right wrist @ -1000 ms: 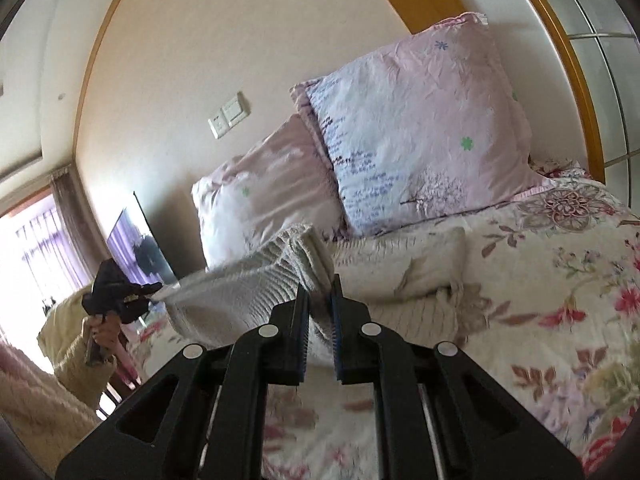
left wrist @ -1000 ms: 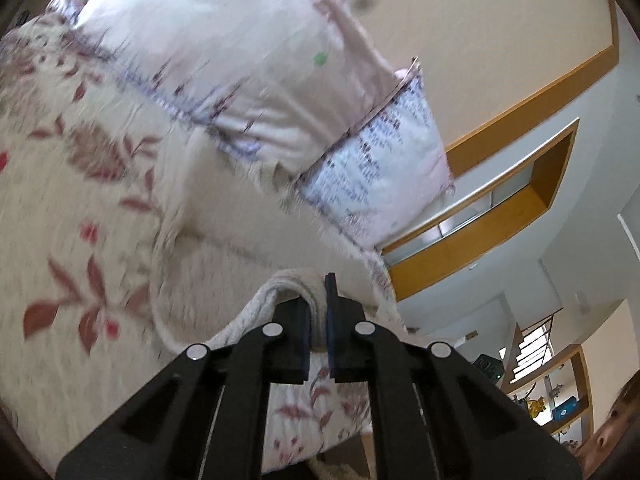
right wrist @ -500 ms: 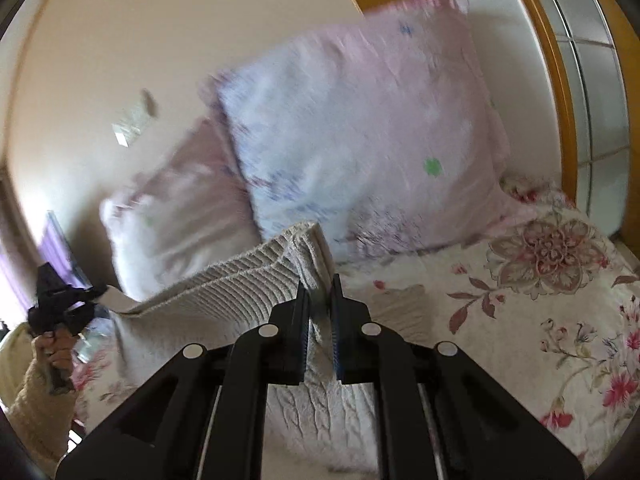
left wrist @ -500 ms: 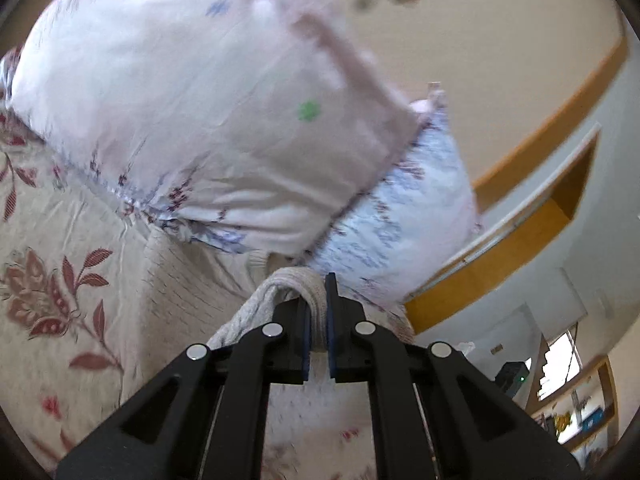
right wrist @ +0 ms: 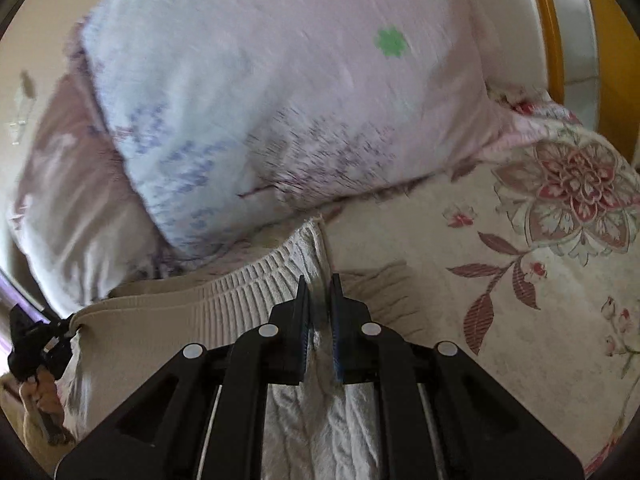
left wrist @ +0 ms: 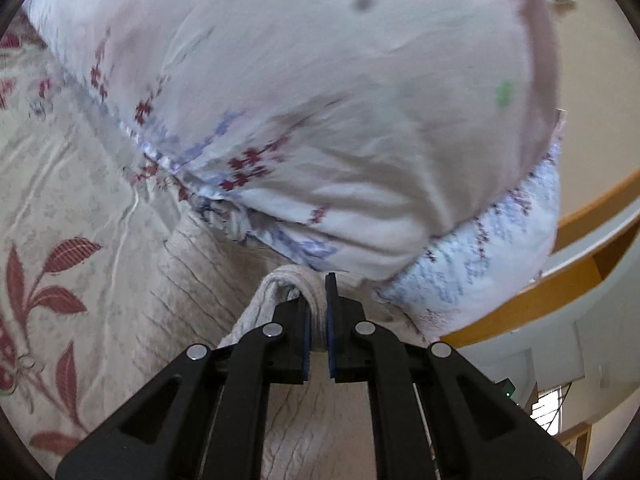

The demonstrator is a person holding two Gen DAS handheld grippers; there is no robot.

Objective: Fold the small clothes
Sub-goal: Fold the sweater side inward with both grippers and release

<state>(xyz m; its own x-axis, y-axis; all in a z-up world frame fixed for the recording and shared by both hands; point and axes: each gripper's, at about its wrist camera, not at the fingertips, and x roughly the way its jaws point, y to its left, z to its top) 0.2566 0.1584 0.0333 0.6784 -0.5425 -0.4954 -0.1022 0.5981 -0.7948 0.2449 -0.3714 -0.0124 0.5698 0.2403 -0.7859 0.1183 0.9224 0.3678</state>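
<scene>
A cream cable-knit sweater (right wrist: pixel 224 312) is stretched between both grippers over the floral bedspread (right wrist: pixel 540 280), just in front of the pillows. My left gripper (left wrist: pixel 318 312) is shut on a bunched edge of the sweater (left wrist: pixel 288 284); more of the knit lies flat on the bed at lower left. My right gripper (right wrist: pixel 319 312) is shut on the ribbed edge of the sweater, which runs off leftward. In the right wrist view the left gripper (right wrist: pixel 34 340) shows at far left, gripping the other end, with a hand below it.
Two large pink and pale-blue floral pillows (left wrist: pixel 320 100) lean against the beige wall (left wrist: pixel 592 100) right ahead of both grippers. A wooden headboard frame (right wrist: pixel 548 24) runs at the right. The bedspread (left wrist: pixel 60 184) spreads to the left of the left gripper.
Both grippers have carried the sweater forward and down toward the pillows, which now fill both views. The sweater has sunk onto the bed. Both grips have held.
</scene>
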